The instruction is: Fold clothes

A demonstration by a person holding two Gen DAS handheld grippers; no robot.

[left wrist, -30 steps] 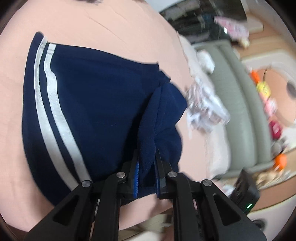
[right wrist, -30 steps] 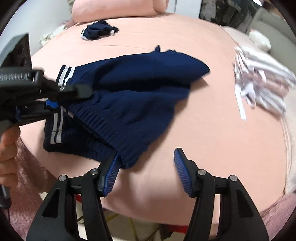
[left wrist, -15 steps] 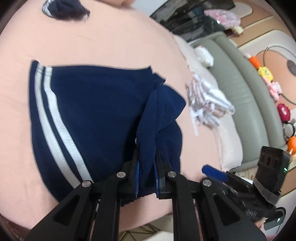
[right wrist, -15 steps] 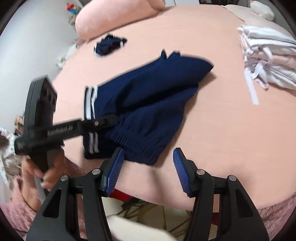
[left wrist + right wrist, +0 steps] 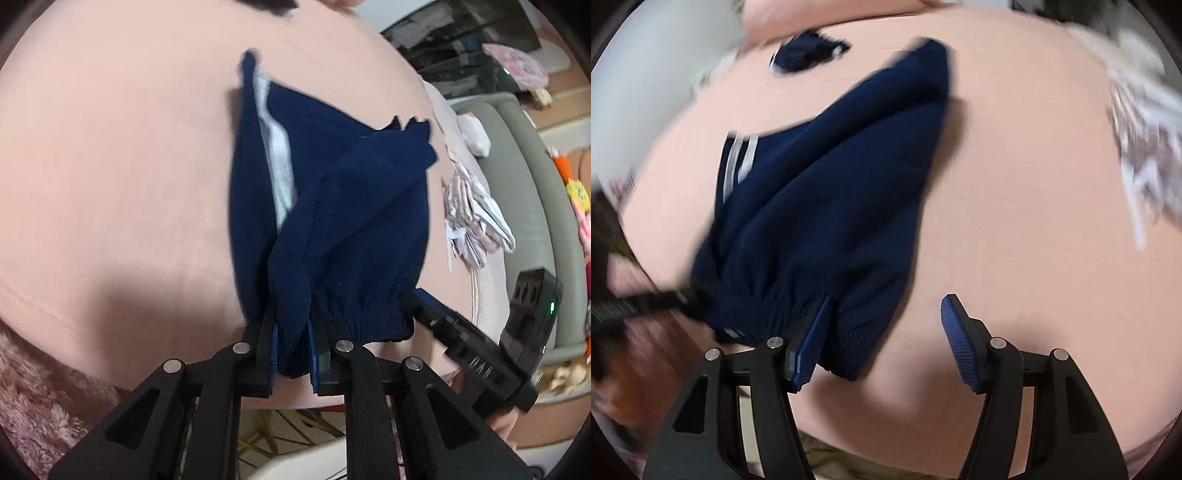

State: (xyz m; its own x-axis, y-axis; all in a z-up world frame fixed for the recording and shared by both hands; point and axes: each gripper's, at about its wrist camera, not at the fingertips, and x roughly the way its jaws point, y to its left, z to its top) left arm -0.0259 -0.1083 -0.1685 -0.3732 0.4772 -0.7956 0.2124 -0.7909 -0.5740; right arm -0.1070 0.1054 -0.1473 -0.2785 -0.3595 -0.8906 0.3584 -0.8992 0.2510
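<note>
Left wrist view, left gripper (image 5: 292,345) clamped on navy shorts (image 5: 332,221) over pink bed (image 5: 110,166), right gripper (image 5: 882,343) jaws opening, waistband corner between them, unpinched.

1. This was my bedroom at home: I worked on a bed with a pink sheet (image 5: 110,166).
2. A grey-green sofa (image 5: 546,206) and toys (image 5: 576,192) stood alongside.
3. Folded laundry (image 5: 476,218) lay near.

1. No text, label, brand or number can be read in either view.
2. Pale lettering sits on the right gripper (image 5: 476,365) body at four o'clock in the left wrist view, too blurred to make out.
</note>
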